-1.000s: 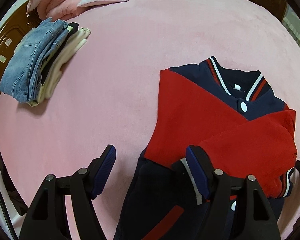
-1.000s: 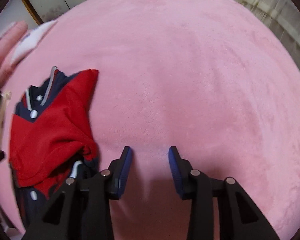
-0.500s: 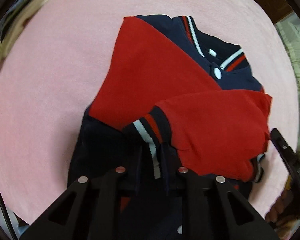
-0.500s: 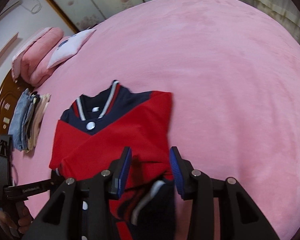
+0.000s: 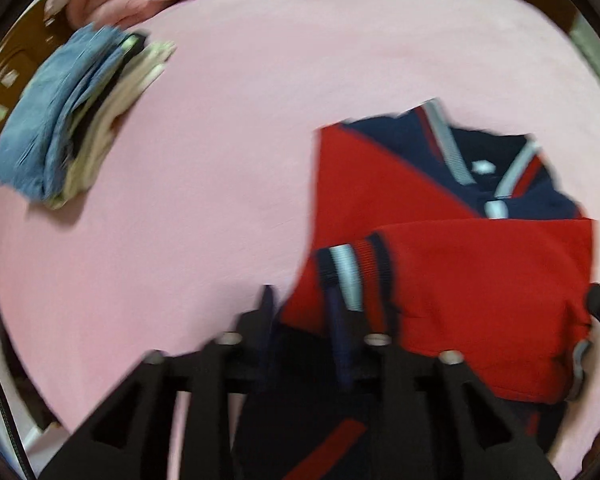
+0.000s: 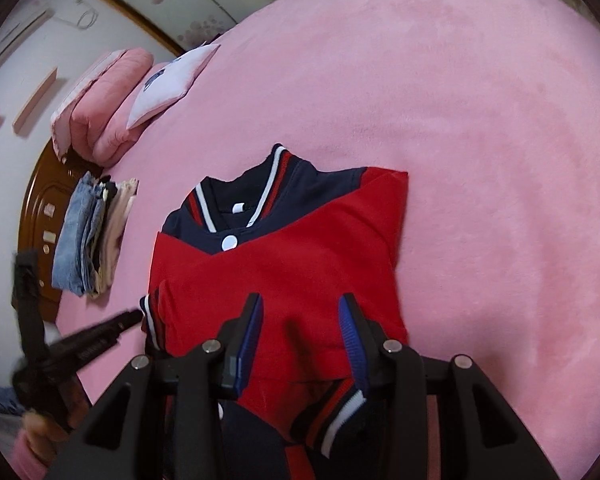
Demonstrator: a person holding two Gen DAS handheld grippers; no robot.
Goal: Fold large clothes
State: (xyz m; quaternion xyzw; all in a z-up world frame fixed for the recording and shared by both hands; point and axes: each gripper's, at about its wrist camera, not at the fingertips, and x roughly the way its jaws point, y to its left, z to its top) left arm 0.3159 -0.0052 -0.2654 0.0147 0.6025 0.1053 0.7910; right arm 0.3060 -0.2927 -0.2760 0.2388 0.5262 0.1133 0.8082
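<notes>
The left gripper (image 5: 300,312) stood with jaws narrowly parted beside the jacket (image 6: 284,256) cuff; the right gripper (image 6: 300,332) hung wide-jawed over red sleeves, mid-bed (image 6: 480,120).

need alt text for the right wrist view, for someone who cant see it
A red and navy varsity jacket lies on a pink bed, both red sleeves folded across its front, with the open right gripper hovering above its lower half. To the left are a stack of folded clothes, pink bedding and a pillow, plus the left gripper near a striped cuff.
</notes>
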